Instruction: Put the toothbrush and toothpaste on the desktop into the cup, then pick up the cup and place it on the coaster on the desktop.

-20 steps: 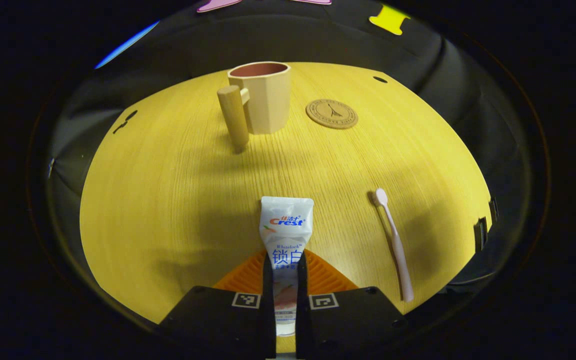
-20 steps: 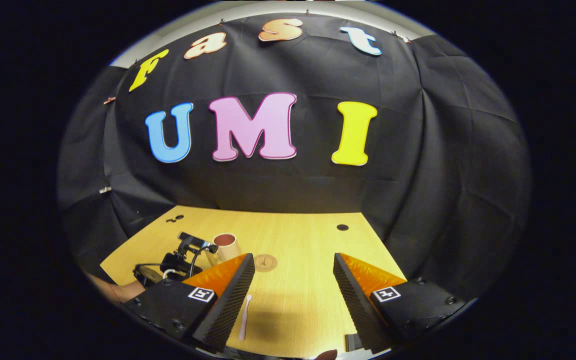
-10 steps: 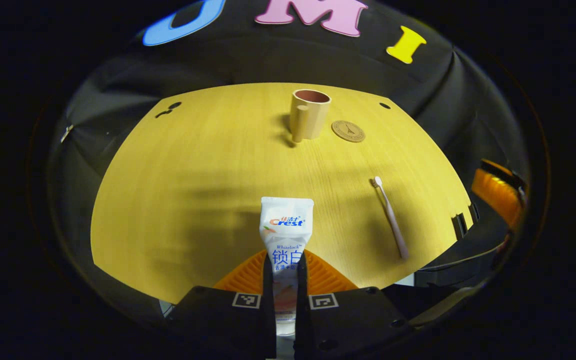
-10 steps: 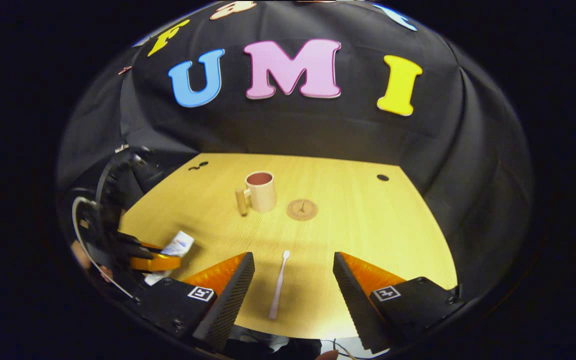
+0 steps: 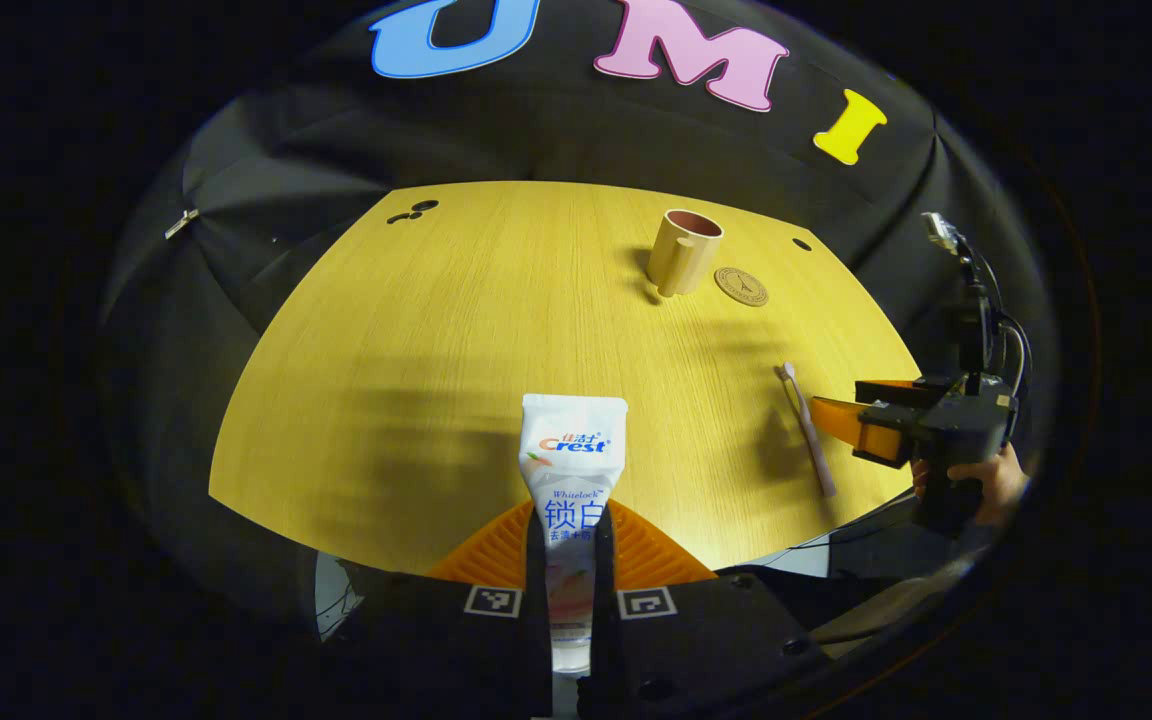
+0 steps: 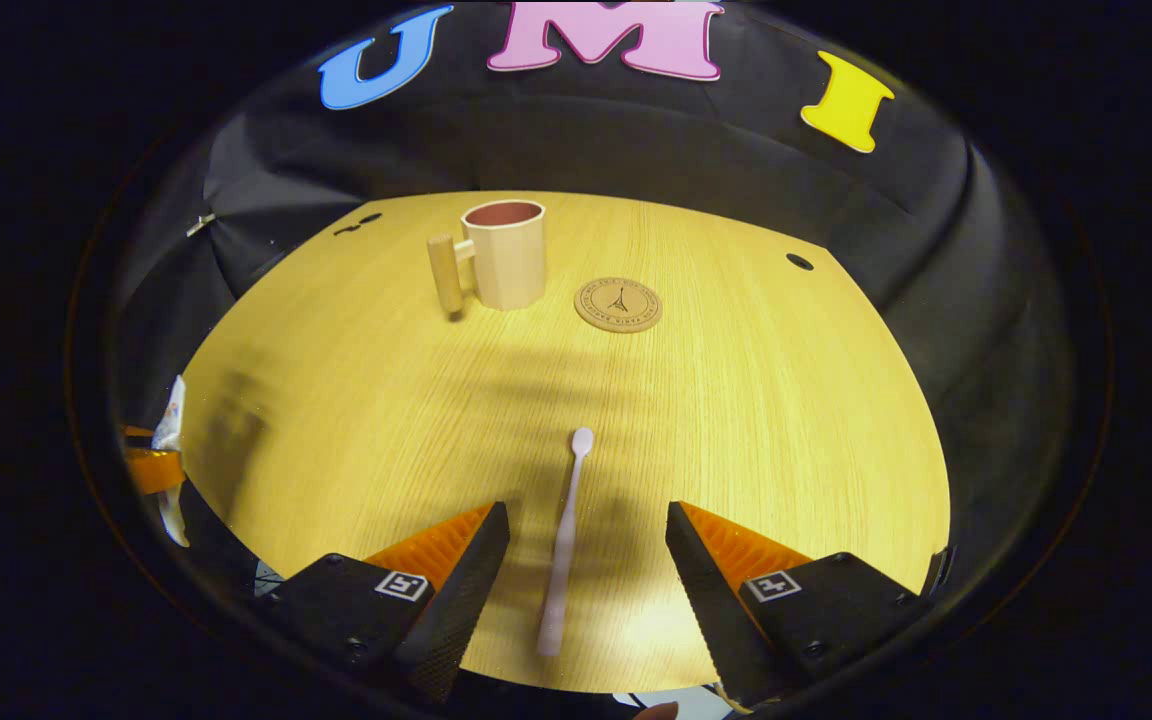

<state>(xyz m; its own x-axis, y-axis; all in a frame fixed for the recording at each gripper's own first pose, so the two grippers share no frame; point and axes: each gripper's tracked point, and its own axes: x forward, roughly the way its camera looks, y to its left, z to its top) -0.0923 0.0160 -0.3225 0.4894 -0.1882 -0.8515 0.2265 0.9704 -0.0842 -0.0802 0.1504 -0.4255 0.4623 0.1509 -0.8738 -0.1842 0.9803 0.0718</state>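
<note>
- We have the left gripper (image 5: 570,560) clamped on the toothpaste (image 5: 570,470), held above the desktop (image 5: 496,340).
- Our right gripper (image 6: 586,560) gapes wide; toothbrush (image 6: 566,540) lies flat between its fingers, untouched.
- Cup (image 6: 504,254) stands beside the coaster (image 6: 618,304).

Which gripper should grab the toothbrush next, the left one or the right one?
Probably the right gripper. It is open, and the toothbrush lies on the desktop straight between its fingers. The left gripper is busy: it is shut on the toothpaste, which has yet to go into the cup.

Toothpaste (image 5: 572,470) claw-held (image 5: 572,560), pink toothbrush (image 6: 564,545) flat, beige cup (image 6: 504,254) upright beside coaster (image 6: 618,304)
</note>
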